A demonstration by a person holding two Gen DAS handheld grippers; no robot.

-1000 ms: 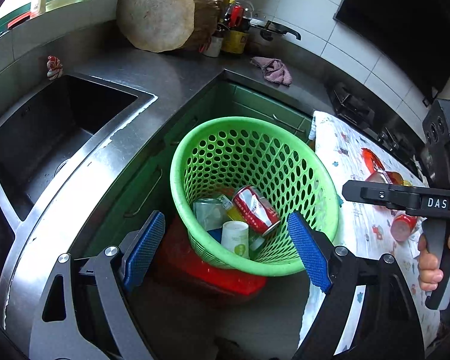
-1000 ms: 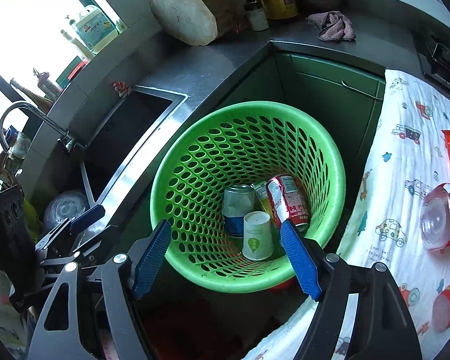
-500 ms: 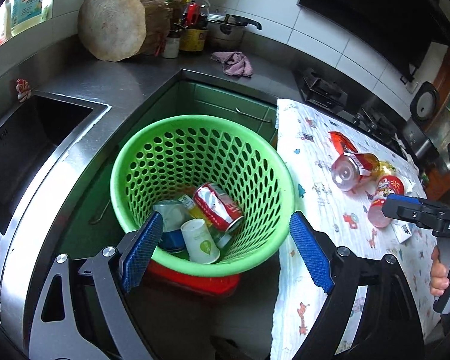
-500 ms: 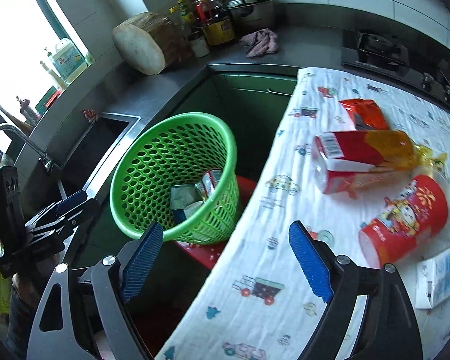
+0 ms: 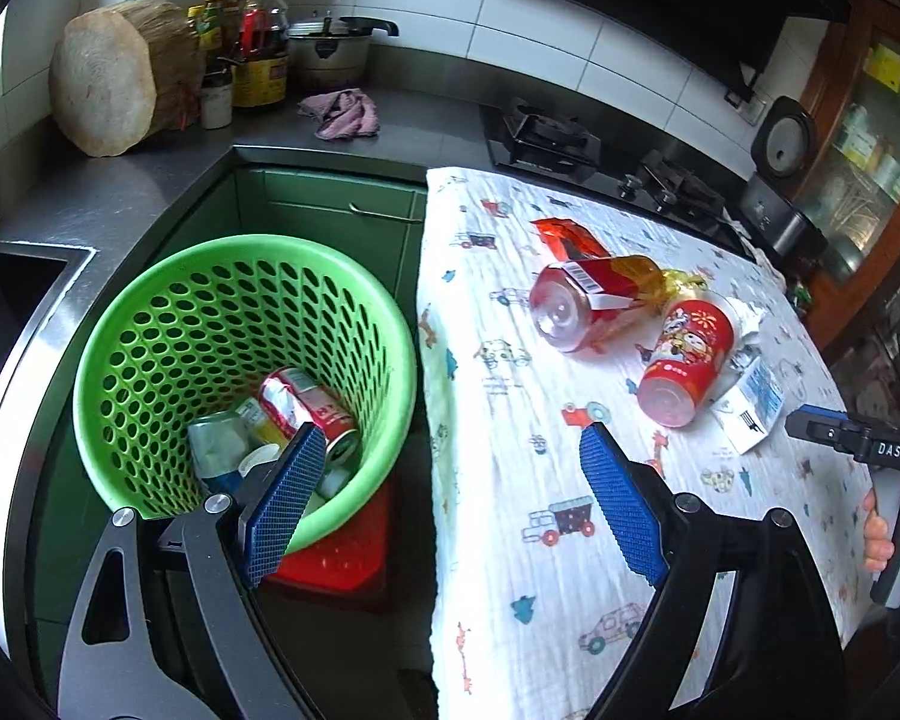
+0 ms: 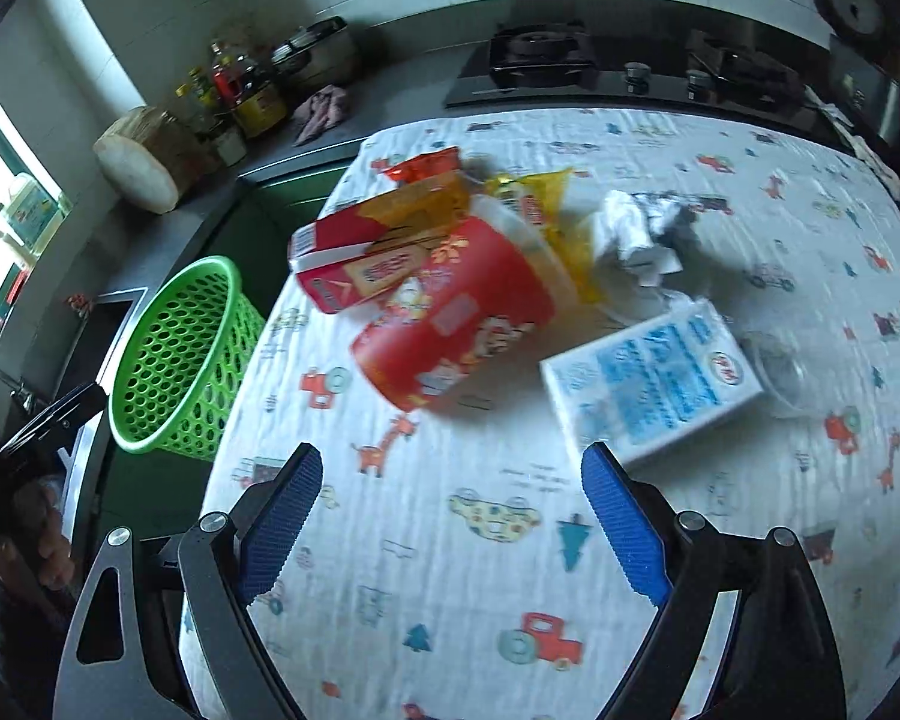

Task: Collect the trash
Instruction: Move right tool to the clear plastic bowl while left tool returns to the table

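Observation:
A green perforated basket stands left of the table and holds a red can, a paper cup and other cans. On the patterned tablecloth lie a red cup, a red bottle, a red wrapper, a white and blue carton and crumpled paper. My left gripper is open and empty, over the gap between basket and table. My right gripper is open and empty above the cloth, short of the red cup and the carton.
A steel counter with a sink runs to the left. A wooden chopping block, bottles, a pot and a pink rag stand at the back. A gas hob lies behind the table. A red stool sits under the basket.
Both grippers have swung right, away from the basket toward the table. The right gripper now faces the trash on the cloth. Both stay open and empty.

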